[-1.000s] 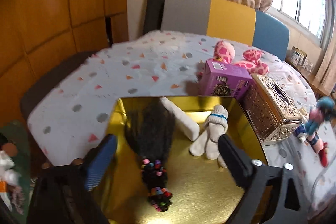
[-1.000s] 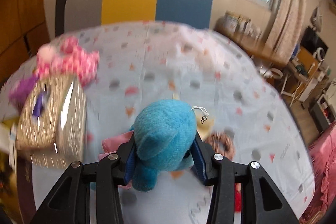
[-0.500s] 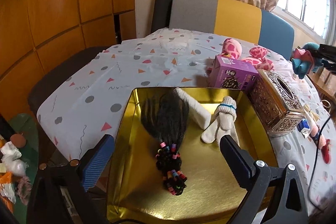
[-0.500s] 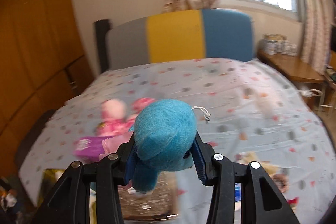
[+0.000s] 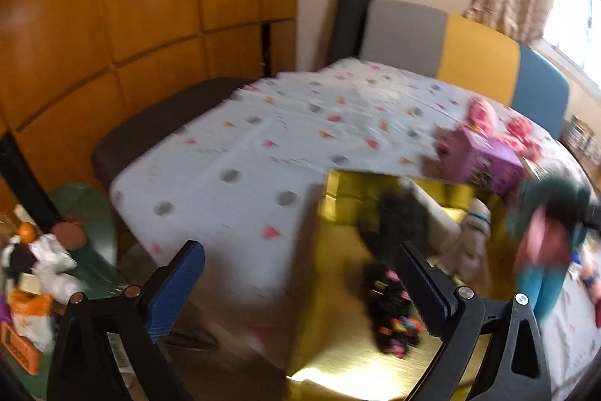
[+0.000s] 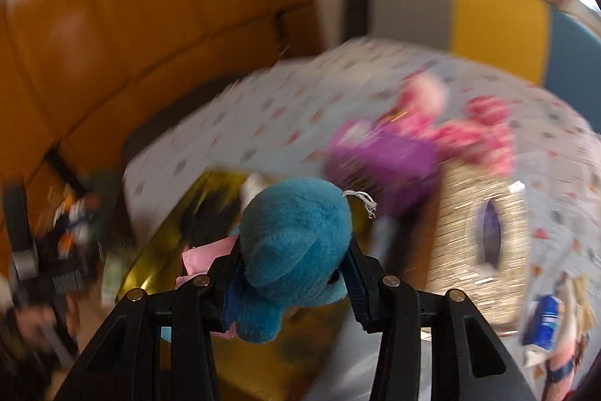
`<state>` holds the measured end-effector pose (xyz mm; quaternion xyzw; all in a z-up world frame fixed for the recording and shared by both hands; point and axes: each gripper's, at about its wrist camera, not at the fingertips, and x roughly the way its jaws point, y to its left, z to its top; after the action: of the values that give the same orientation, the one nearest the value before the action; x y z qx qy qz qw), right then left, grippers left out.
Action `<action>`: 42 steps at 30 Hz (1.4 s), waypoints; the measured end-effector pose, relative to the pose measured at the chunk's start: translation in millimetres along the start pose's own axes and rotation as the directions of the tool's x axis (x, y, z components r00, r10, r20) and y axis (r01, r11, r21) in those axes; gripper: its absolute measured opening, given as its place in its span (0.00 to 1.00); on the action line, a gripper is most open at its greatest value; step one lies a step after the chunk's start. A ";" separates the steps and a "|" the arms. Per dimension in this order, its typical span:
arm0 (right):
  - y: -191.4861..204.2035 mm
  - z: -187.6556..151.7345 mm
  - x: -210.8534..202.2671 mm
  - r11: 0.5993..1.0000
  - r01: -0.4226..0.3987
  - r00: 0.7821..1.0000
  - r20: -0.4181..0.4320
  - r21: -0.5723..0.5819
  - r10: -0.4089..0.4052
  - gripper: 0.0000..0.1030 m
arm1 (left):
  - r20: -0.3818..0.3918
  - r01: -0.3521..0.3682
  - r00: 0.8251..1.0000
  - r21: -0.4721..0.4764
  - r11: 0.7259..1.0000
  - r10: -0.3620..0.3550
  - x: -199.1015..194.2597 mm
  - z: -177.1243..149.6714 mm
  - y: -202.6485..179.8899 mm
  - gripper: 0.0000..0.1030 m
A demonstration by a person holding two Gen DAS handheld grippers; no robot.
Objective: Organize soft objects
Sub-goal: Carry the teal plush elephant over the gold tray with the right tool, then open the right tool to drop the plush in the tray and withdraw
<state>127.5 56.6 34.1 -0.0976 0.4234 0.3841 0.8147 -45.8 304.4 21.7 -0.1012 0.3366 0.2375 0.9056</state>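
My right gripper (image 6: 291, 273) is shut on a blue plush toy (image 6: 296, 243) in a pink dress, held above the near right part of the gold tray (image 6: 150, 273). The same plush toy (image 5: 544, 247) hangs blurred at the right of the left wrist view, over the gold tray (image 5: 338, 243). Inside the tray lie a black hairpiece (image 5: 394, 250) with coloured beads, a white block and a white sock doll (image 5: 473, 235). My left gripper (image 5: 300, 284) is open and empty, at the tray's near left corner and the table's edge.
A purple box (image 5: 484, 156), a pink spotted plush (image 6: 477, 134) and an ornate gold tissue box (image 6: 484, 235) stand on the dotted tablecloth (image 5: 263, 145) behind the tray. Clutter lies on the floor at the left (image 5: 33, 273). A padded bench back runs behind the table.
My right gripper swung left with the blue plush, from over the table's right part to above the tray. My left gripper shifted left, so the tray now sits right of centre.
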 end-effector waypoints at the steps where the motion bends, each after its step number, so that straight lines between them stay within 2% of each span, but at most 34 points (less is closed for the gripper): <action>1: 10.6 -5.1 15.1 1.000 -0.018 0.998 -0.055 -0.023 0.017 0.45 | 0.014 -0.025 1.000 -0.005 1.000 0.025 -2.3 4.3 10.2 0.98; 2: 22.2 -12.0 37.4 0.999 -0.026 0.991 -0.133 -0.045 0.019 0.45 | 0.025 -0.045 0.999 -0.010 0.999 0.046 -4.7 7.8 19.5 0.98; 3: 26.9 -16.1 51.4 0.998 -0.019 0.986 -0.168 -0.055 0.009 0.45 | 0.036 -0.066 0.997 -0.015 0.998 0.066 -7.1 11.1 28.7 0.98; 5: 34.9 -22.9 81.1 0.999 -0.014 0.975 -0.223 -0.047 0.003 0.45 | 0.051 -0.100 0.993 -0.035 0.994 0.102 -11.1 15.2 47.3 0.99; 7: 37.3 -23.1 106.2 0.999 -0.034 0.967 -0.251 0.010 0.035 0.45 | 0.051 -0.117 0.991 -0.063 0.991 0.120 -12.2 14.2 60.8 0.99; 10: 44.0 -14.3 133.2 0.997 -0.028 0.975 -0.217 0.071 0.043 0.46 | 0.025 -0.100 0.994 -0.105 0.989 0.103 -7.5 6.9 70.8 0.99; 13: 45.9 -4.0 148.0 0.991 -0.021 0.983 -0.176 0.131 0.044 0.53 | -0.005 -0.067 0.998 -0.098 0.993 0.067 -2.0 -4.6 63.5 0.99; 15: 45.6 -2.2 151.0 0.988 -0.027 0.982 -0.179 0.150 0.054 0.65 | -0.016 -0.043 0.999 -0.077 0.996 0.042 0.4 -10.2 54.4 0.99; 18: 44.7 -5.0 136.3 0.988 -0.037 0.987 -0.151 0.148 0.060 0.79 | -0.024 -0.011 1.000 -0.050 0.999 0.009 1.6 -15.7 36.7 0.99; 24: 30.9 -11.4 99.5 0.987 -0.005 0.994 -0.110 0.160 0.023 0.79 | -0.038 0.074 0.997 -0.005 0.997 -0.074 0.4 -19.8 2.4 0.99; 31: 21.6 -24.2 58.9 0.987 0.041 0.999 -0.029 0.153 -0.037 0.79 | -0.046 0.108 0.993 0.067 0.992 -0.105 -7.3 -25.3 -35.8 0.99; 38: 15.1 -39.2 23.1 0.985 0.127 0.990 0.038 0.116 -0.132 0.79 | -0.061 0.147 0.988 0.120 0.982 -0.141 -12.8 -31.9 -63.9 0.99; 42: 2.6 -49.4 1.6 0.978 0.158 0.983 0.075 0.138 -0.170 0.79 | -0.088 0.181 0.982 0.152 0.972 -0.169 -12.5 -37.6 -80.5 0.99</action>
<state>95.8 35.3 2.6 -0.0615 0.4028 0.2906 0.8658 -35.1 217.2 3.5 -0.0665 0.3777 0.1251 0.9150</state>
